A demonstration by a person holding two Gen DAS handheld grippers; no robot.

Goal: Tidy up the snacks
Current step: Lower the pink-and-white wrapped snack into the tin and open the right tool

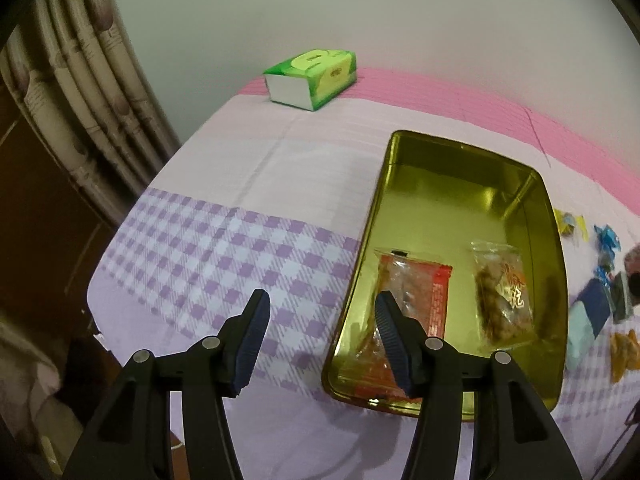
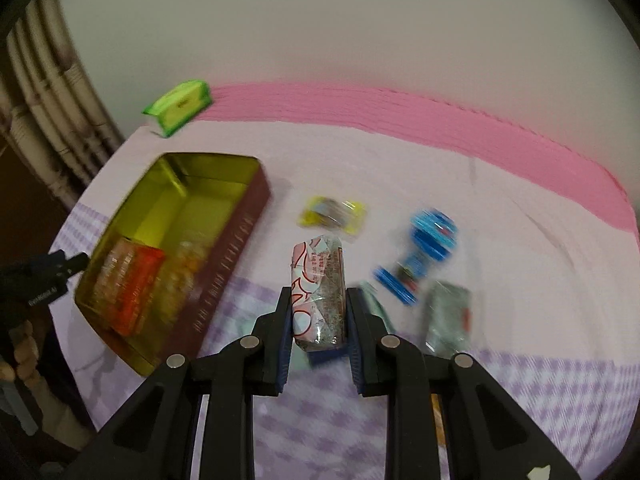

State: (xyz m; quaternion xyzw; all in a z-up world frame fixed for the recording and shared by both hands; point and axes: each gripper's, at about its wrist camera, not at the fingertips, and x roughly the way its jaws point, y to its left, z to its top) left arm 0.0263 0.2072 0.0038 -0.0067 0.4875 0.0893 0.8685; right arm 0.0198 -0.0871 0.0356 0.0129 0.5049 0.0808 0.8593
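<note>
A: Left wrist view first. Left hand-held gripper (image 1: 320, 312) spread, nothing between the pads. Its right finger hangs over the near corner of the gold tin (image 1: 384, 216), its left finger over the checked cloth (image 1: 208, 248).

B: What's in the tin?

A: Two packets at the near end: a red-and-clear snack bag (image 1: 420, 292) at about 5 o'clock from centre frame, a clear bag of brown pieces (image 1: 502, 296) just right of it. Far half of the tin bare. Green tissue pack (image 1: 312, 76) at 12 o'clock near the wall. Loose wrappers blurred at 3 o'clock, outside the tin.

B: Right wrist view?

A: Right hand-held gripper (image 2: 318, 312) pinching a pink-and-white wrapped snack (image 2: 318, 280) across its sides, the pack sticking out toward 12 o'clock, seemingly clear of the counter. Tin at 9 o'clock, maroon wall facing us. Yellow packet (image 2: 332, 216) at 12 o'clock, blue packets (image 2: 416, 256) at 2 o'clock, a clear greyish packet (image 2: 446, 316) at 3 o'clock, all on the cloth.

B: Handling?

A: Judged light. Film wrapper looks glossy, likely slick, and whatever's inside may crush. The grip sits low on the pack, so the free end could droop or swing. I'd keep the squeeze modest, holding across the broad middle, and lower it into the tin's bare far half
</note>
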